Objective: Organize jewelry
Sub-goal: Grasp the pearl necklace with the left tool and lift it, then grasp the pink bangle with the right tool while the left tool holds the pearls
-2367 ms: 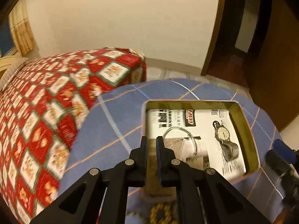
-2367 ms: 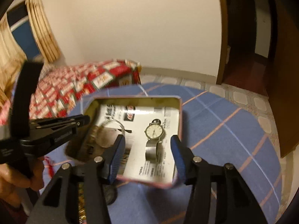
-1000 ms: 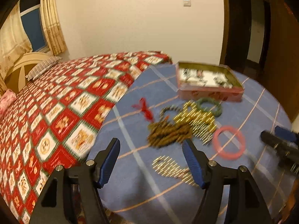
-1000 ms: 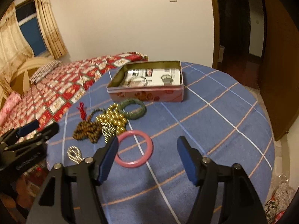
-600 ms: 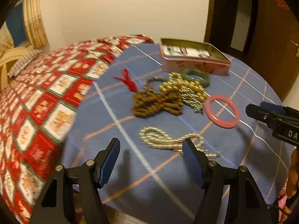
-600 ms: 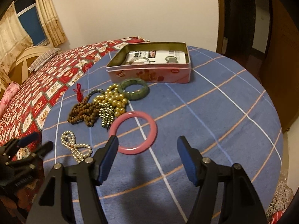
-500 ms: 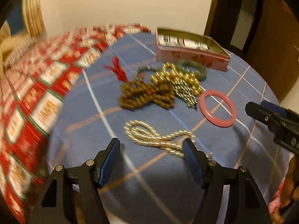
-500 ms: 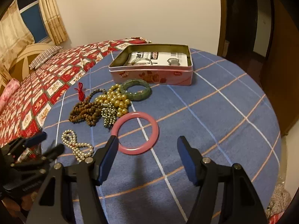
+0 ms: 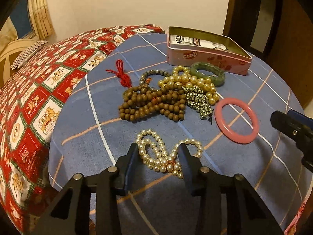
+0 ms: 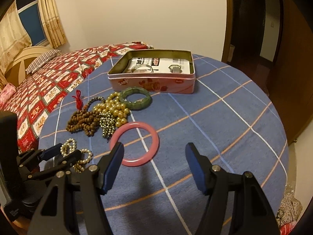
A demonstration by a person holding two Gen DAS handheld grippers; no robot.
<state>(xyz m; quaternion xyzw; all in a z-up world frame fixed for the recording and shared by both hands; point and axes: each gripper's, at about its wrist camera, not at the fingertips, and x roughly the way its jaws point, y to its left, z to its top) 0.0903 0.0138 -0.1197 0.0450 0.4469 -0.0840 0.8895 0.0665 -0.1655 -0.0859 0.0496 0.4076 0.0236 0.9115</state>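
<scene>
Between the spread left gripper's [image 9: 157,151] 2 fingers lies the pearl necklace [image 9: 166,153], ungripped

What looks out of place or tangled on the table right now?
The bead strands are heaped together: brown wooden beads, gold pearls and small metallic beads overlap in one pile beside the pink tin. The white pearl strand lies looped between the open left gripper's fingers. Nothing looks broken.
</scene>
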